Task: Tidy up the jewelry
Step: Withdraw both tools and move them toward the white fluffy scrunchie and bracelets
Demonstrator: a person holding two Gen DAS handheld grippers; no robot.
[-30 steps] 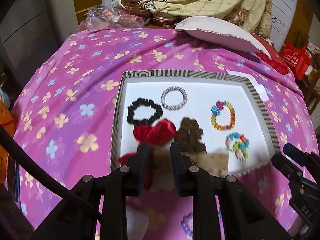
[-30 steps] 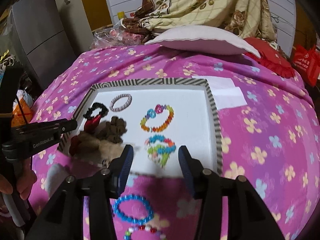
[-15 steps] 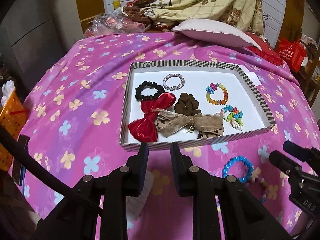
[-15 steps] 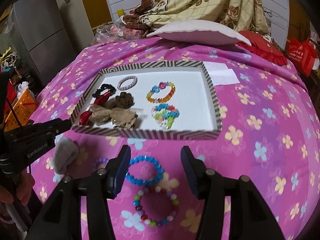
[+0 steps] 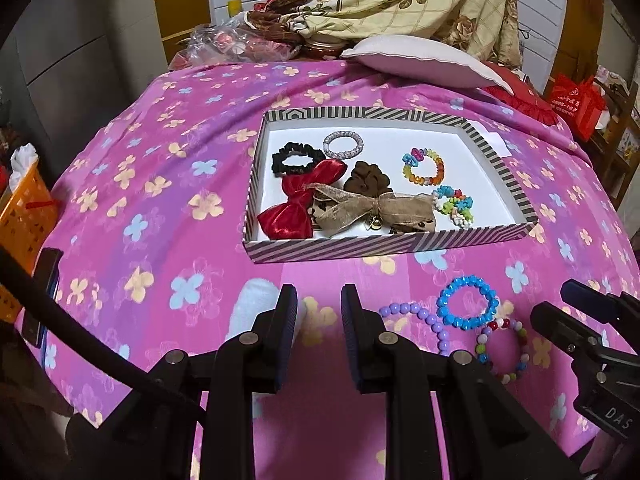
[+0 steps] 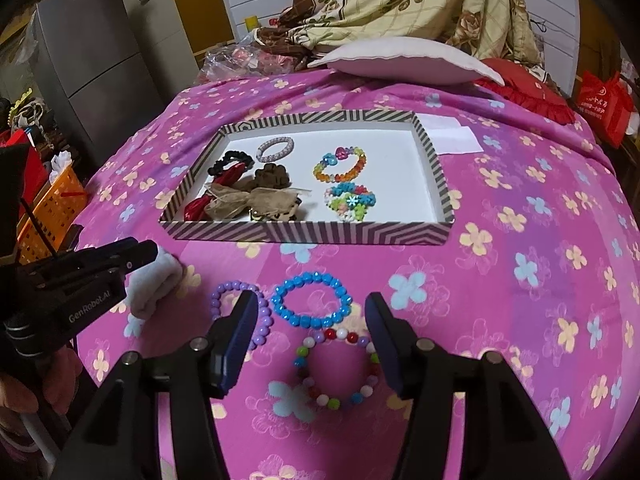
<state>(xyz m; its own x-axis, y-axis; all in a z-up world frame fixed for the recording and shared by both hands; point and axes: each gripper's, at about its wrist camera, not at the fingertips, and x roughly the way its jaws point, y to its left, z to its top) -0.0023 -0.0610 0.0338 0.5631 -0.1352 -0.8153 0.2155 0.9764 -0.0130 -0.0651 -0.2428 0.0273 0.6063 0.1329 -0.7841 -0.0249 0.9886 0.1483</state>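
Observation:
A striped box tray [image 5: 384, 245] [image 6: 304, 236] on the pink flowered bedspread holds a red bow [image 5: 296, 208], a tan bow [image 5: 372, 208], a brown scrunchie [image 5: 368, 176], a black scrunchie [image 5: 296, 158], a silver bracelet [image 5: 343, 144] and two bead bracelets [image 5: 424, 166]. In front of the tray lie a blue bracelet [image 6: 312, 306], a purple one [image 6: 224, 292], a multicolour one [image 6: 336, 368] and a pale fluffy item [image 6: 154, 284]. My left gripper [image 5: 318, 316] is open and empty beside the fluffy item. My right gripper [image 6: 310, 320] is open and empty, over the loose bracelets.
A white pillow [image 6: 404, 62] and a floral blanket [image 6: 420, 4] lie at the far end of the bed. An orange basket [image 6: 52, 200] and a grey fridge [image 6: 92, 60] stand at the left. A red bag [image 6: 604, 104] is at the right.
Both grippers have pulled back from the tray toward the near edge of the bed. The tan bow that my left gripper was over now lies in the tray. The loose bracelets have come into view.

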